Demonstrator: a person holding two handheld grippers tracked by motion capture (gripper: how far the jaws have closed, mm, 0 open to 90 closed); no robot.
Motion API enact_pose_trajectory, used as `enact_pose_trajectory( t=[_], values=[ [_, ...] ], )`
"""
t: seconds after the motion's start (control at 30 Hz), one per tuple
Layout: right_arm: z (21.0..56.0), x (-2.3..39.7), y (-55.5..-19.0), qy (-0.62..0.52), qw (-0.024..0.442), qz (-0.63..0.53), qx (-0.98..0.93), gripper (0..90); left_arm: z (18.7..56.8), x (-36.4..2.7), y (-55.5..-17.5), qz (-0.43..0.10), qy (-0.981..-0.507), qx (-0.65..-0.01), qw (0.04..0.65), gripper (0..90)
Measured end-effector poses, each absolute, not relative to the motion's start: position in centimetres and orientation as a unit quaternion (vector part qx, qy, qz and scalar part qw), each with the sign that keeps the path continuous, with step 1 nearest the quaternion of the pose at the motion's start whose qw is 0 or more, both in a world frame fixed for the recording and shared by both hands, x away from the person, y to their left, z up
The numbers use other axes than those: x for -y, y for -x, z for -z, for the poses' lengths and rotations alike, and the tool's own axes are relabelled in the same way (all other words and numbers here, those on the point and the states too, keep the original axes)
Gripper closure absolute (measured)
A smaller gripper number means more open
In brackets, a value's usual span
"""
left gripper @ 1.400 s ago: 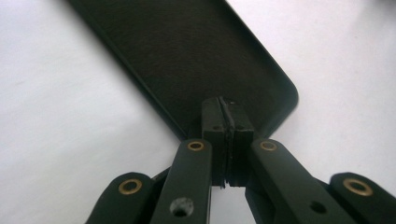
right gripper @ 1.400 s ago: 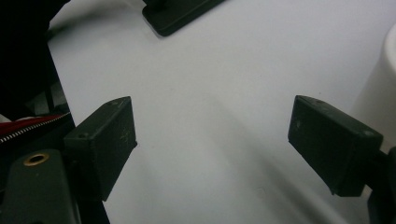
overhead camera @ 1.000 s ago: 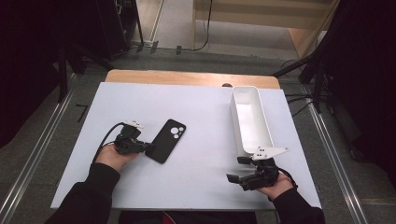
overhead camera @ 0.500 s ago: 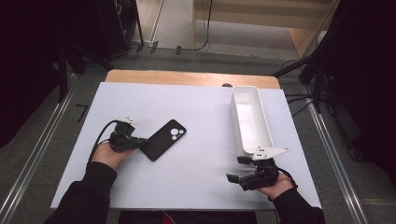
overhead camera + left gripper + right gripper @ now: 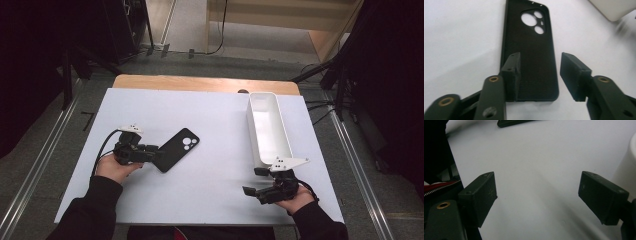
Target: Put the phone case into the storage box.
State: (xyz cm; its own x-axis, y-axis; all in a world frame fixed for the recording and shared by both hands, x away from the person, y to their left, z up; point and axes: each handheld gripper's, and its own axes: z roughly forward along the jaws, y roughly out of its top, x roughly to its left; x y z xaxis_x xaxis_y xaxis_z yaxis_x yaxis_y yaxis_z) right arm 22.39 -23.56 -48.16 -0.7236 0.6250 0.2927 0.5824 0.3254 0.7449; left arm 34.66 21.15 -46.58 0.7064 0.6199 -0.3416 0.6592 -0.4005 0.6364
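A black phone case (image 5: pixel 179 149) with camera cut-outs lies flat on the white table (image 5: pixel 215 115), left of the middle. My left gripper (image 5: pixel 152 154) points at its near end. In the left gripper view the case (image 5: pixel 531 45) runs away from the left gripper (image 5: pixel 541 73), whose jaws have just been opening and now stand apart. One pad sits over the case's left edge and the other outside its right edge, neither pressing. My right gripper (image 5: pixel 252 182) rests near the front right edge. In its own view the right gripper (image 5: pixel 537 195) is wide open over bare table.
A long white tray (image 5: pixel 270 127) stands at the right, reaching toward the back edge, just beyond my right hand; its wall (image 5: pixel 630 162) shows in the right gripper view. A wooden strip (image 5: pixel 200 84) borders the table's far side. Dark stands and cables sit beyond it.
The left gripper's jaws have opened at the case's near end and the hand has shifted slightly. The case and the right gripper have stayed put.
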Motion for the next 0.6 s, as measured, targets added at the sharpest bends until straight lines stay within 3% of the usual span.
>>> enact_pose_trajectory(
  t=[0.23, 0.6],
  values=[
    [48.2, 23.6, -22.4, -0.371, 0.025, -0.447, -0.814, 13.4, 46.1, -21.3, -33.2, 0.03, -0.838, -0.37, 0.399, 41.6],
    [48.2, 23.6, -22.4, -0.372, 0.026, -0.446, -0.814, 13.4, 45.6, -21.7, -30.7, 0.037, -0.84, -0.349, 0.414, 37.0]
  ],
)
